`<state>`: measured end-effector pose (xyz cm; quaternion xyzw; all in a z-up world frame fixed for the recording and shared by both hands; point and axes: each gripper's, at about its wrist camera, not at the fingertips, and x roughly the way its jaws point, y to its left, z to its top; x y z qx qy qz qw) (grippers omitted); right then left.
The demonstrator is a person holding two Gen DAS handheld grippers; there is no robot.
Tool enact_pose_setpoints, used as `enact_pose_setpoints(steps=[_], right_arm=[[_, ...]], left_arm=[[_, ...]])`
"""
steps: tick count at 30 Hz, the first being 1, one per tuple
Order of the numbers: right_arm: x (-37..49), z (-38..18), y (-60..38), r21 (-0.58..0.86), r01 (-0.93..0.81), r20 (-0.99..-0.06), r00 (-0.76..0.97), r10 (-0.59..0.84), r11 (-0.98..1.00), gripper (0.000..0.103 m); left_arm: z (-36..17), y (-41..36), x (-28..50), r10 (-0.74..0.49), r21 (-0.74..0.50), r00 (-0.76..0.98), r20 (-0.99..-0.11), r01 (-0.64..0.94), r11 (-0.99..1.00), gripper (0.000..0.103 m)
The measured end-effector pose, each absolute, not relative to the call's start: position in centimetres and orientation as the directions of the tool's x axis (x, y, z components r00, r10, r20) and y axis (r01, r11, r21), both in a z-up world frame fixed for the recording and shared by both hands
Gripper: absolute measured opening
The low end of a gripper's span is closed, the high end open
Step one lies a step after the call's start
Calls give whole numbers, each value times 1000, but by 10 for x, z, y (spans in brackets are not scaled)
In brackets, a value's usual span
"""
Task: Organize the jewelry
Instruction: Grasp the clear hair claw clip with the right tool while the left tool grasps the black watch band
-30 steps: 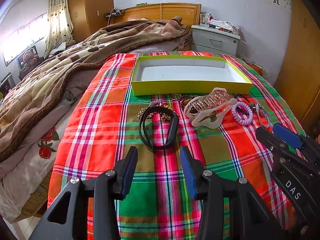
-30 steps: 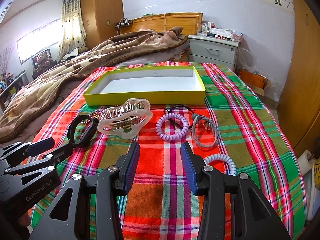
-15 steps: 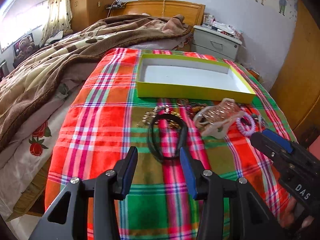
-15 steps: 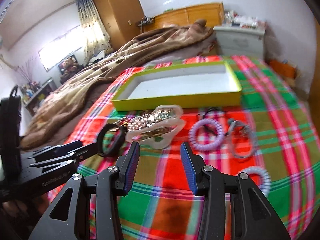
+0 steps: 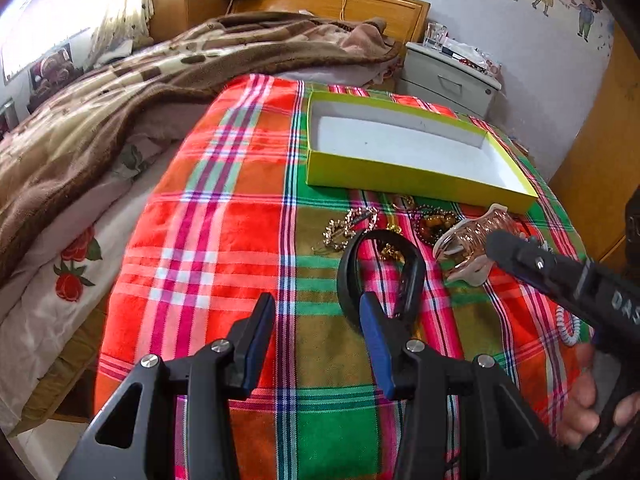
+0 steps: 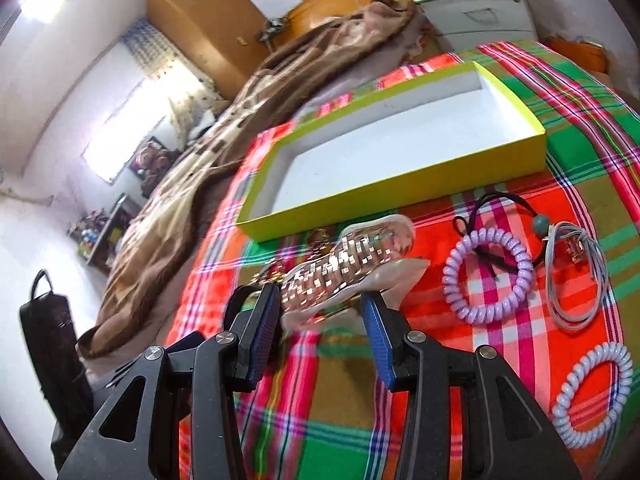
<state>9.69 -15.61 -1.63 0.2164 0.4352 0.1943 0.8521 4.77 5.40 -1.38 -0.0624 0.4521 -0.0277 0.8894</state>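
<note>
"DAS" on right tool (image 5: 494, 242)

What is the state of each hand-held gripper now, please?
Left hand-held gripper: open, holding nothing, near the black band.
Right hand-held gripper: open, holding nothing, aimed at the hair claw.

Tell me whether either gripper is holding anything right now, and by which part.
Nothing is held. The left gripper and right gripper both stand open above the jewelry.
</note>
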Motion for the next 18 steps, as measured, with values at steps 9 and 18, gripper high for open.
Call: enact_pose_setpoints(steps=[9, 18], right_arm=[[103, -15, -164, 546, -79, -660, 573, 486, 834, 33], [98, -5, -167, 490, -133, -646, 609, 461, 862, 12]], left_arm=[[-14, 58, 58, -137, -173, 583, -801, -6, 985, 46], [-19, 41, 69, -145, -142, 544, -826, 48, 989, 46]])
